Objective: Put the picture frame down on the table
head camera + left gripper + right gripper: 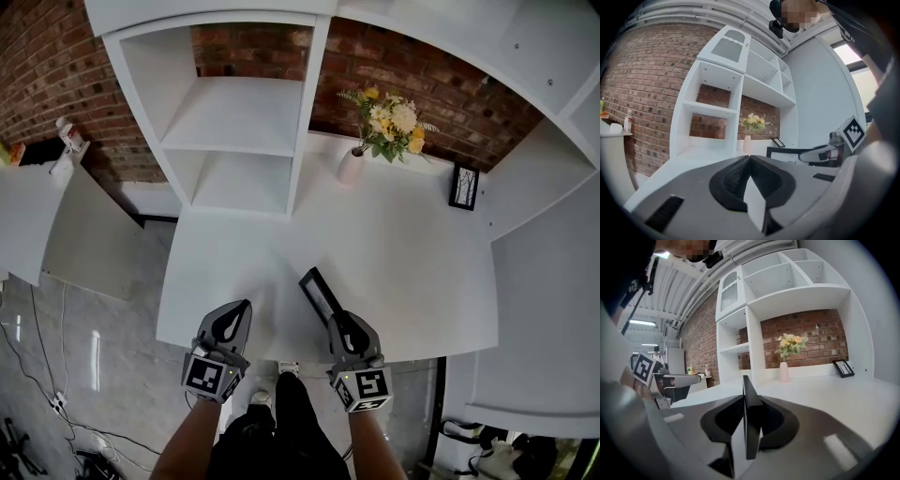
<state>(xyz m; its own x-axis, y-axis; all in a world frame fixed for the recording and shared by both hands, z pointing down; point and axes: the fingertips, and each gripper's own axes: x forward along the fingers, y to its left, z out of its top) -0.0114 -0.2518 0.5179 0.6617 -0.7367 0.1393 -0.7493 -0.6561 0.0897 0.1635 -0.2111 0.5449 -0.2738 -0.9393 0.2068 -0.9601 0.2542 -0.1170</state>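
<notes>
Head cam overhead, tool cams low, share vase (747, 143)

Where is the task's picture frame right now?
In the head view, the picture frame is clamped edge-on in the right gripper, centre-right, by the near edge of the table.

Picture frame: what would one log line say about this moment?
picture frame: clamped edge-on in right gripper | left gripper: shut, empty | table: frame over near edge, not flat

Left gripper (236, 309): jaws pressed together, nothing held | right gripper (339, 323): clamped on picture frame (317, 289) edge | held side by side
</notes>
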